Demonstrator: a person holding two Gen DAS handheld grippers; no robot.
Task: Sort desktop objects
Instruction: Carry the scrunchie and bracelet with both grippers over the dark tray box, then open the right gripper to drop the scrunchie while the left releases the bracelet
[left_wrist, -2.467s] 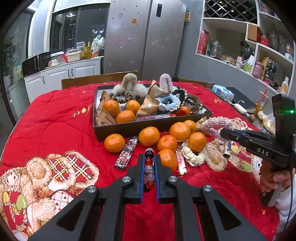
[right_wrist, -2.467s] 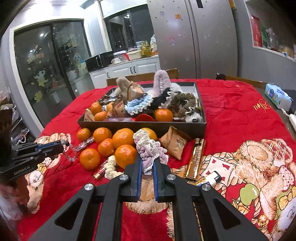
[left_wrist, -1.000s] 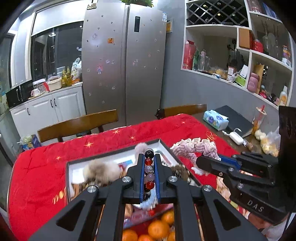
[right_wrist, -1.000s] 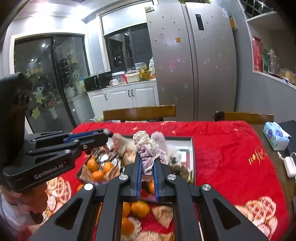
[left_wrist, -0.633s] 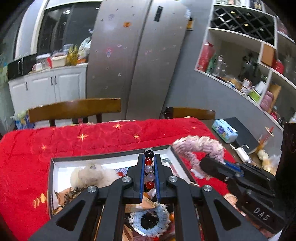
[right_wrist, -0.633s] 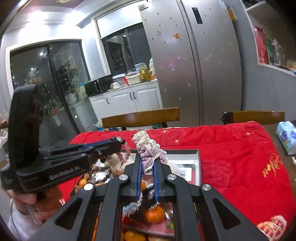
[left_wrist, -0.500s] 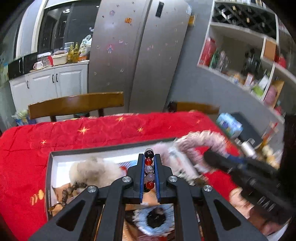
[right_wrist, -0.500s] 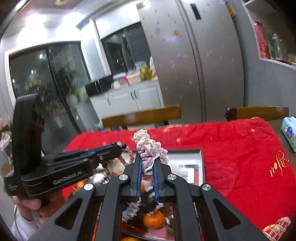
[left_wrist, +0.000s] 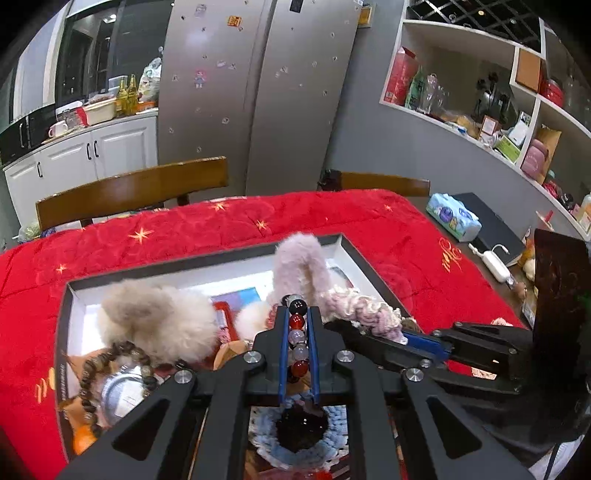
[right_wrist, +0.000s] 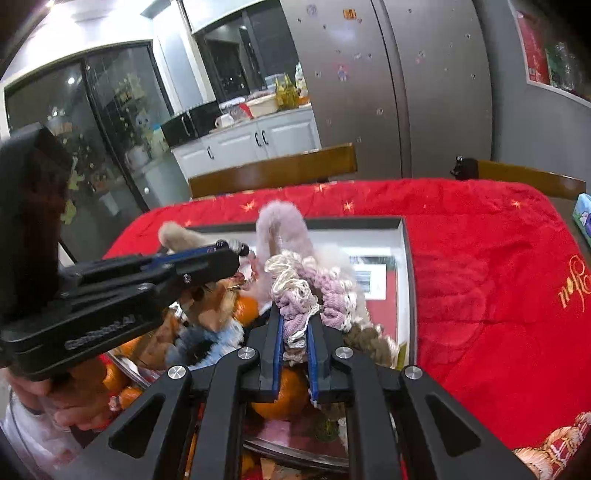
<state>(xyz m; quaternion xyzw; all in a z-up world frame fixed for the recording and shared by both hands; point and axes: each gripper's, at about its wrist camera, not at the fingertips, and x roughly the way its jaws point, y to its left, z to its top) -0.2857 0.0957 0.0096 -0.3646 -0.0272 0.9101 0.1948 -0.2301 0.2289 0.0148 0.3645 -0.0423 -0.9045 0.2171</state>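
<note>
Two items have been carried from the cloth to above the box (left_wrist: 207, 264): beads (left_wrist: 297, 341) clamped left, scrunchie (right_wrist: 295, 306) clamped right; release is judged next.

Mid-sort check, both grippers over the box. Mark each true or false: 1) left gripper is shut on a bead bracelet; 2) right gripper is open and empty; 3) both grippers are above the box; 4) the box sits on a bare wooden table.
1) True: the left gripper is shut on the bead bracelet.
2) False: the right gripper is shut on the crocheted scrunchie.
3) True: both hang over the box.
4) False: it sits on a red tablecloth.
</note>
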